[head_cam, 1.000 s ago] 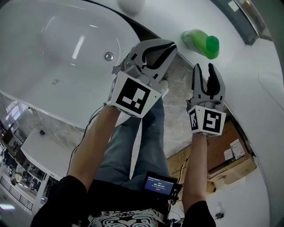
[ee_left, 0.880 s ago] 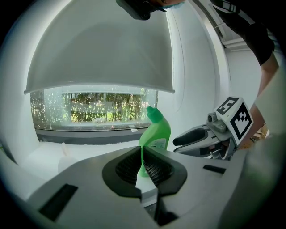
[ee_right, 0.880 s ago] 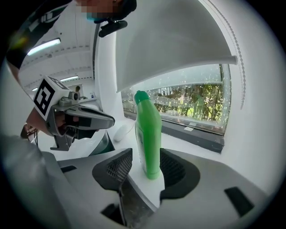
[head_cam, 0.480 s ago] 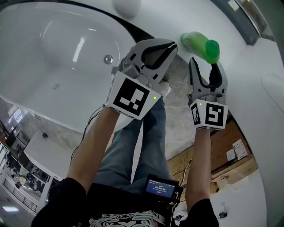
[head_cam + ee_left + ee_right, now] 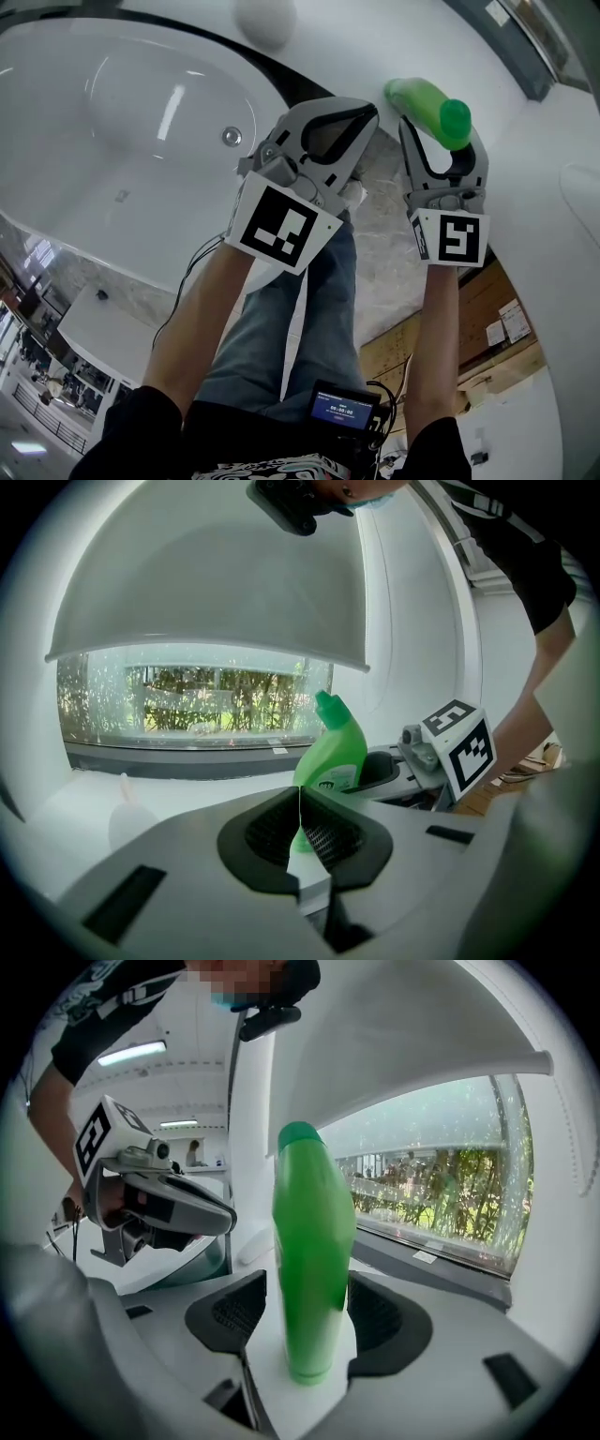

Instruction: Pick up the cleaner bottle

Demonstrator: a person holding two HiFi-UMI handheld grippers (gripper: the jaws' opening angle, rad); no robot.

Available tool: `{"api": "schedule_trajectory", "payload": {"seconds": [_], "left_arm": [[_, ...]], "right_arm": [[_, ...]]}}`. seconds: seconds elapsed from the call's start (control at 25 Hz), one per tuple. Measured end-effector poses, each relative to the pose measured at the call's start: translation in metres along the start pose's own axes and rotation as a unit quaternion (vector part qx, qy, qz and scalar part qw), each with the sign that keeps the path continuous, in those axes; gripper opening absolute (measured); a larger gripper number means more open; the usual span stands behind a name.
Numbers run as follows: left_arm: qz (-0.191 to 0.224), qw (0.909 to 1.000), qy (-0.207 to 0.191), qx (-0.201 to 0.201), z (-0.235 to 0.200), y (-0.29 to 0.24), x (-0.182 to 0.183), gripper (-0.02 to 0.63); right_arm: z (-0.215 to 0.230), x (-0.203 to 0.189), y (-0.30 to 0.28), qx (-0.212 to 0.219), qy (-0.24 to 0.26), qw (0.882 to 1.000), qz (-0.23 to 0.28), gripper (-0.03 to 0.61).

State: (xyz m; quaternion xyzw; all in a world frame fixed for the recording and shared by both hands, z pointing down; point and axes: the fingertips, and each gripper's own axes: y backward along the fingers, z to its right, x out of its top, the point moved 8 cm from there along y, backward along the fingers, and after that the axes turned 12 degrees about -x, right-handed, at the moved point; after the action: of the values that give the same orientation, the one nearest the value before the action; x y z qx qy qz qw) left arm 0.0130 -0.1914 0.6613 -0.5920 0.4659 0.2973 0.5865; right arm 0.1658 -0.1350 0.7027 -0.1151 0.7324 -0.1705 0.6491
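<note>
In the head view the white bathtub (image 5: 84,187) fills the 9 to 11 o'clock part of the picture, with its drain (image 5: 232,137) toward its right side. Just at 3 o'clock of the drain is the left gripper (image 5: 367,114), clenched: its own view shows the two tips meeting along one line with nothing caught in them. It sits much where it was a second ago, only a touch further toward 12 o'clock.

At 1 o'clock of the picture the green cleaner bottle (image 5: 422,97) stands on the white ledge beside the tub, in the same spot as in both earlier frames. The right gripper (image 5: 441,131) is what has changed. A second ago it hung at 6 o'clock of the bottle, clear of it, with a narrow gap. Now it has moved toward 12 o'clock and its jaws, which have just been opening, stand wide on either side of the bottle. In the right gripper view the bottle is upright between the ribbed pads. A sliver of space shows at the 9 o'clock pad, while the 3 o'clock pad is right against it or nearly so. The grip is released, not clamped.
</note>
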Motion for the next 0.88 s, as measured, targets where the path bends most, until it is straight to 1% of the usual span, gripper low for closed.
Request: {"api": "schedule_trajectory", "payload": {"seconds": [0.2,0.44,0.52,0.64,0.76,0.88], "left_arm": [[0.013,0.9998,0.012,-0.006,0.001,0.0,-0.001,0.016],[0.007,0.9997,0.019,-0.011,0.003,-0.001,-0.012,0.015],[0.007,0.9997,0.021,-0.009,0.003,-0.001,-0.013,0.016],[0.01,0.9997,0.023,-0.006,0.0,-0.003,-0.012,0.015],[0.011,0.9996,0.025,-0.004,-0.001,-0.003,-0.013,0.015],[0.009,0.9996,0.026,-0.002,0.001,-0.004,-0.013,0.017]], "right_arm": [[0.001,0.0,-0.016,0.008,-0.004,1.0,0.018,0.262],[-0.007,0.002,-0.029,0.023,-0.007,0.999,0.044,0.261],[-0.006,0.003,-0.031,0.02,-0.013,0.998,0.05,0.261],[-0.003,0.004,-0.031,0.017,-0.006,0.998,0.052,0.259],[-0.005,0.004,-0.03,0.025,0.009,0.999,0.048,0.235],[-0.005,0.004,-0.029,0.024,0.007,0.999,0.043,0.229]]}}
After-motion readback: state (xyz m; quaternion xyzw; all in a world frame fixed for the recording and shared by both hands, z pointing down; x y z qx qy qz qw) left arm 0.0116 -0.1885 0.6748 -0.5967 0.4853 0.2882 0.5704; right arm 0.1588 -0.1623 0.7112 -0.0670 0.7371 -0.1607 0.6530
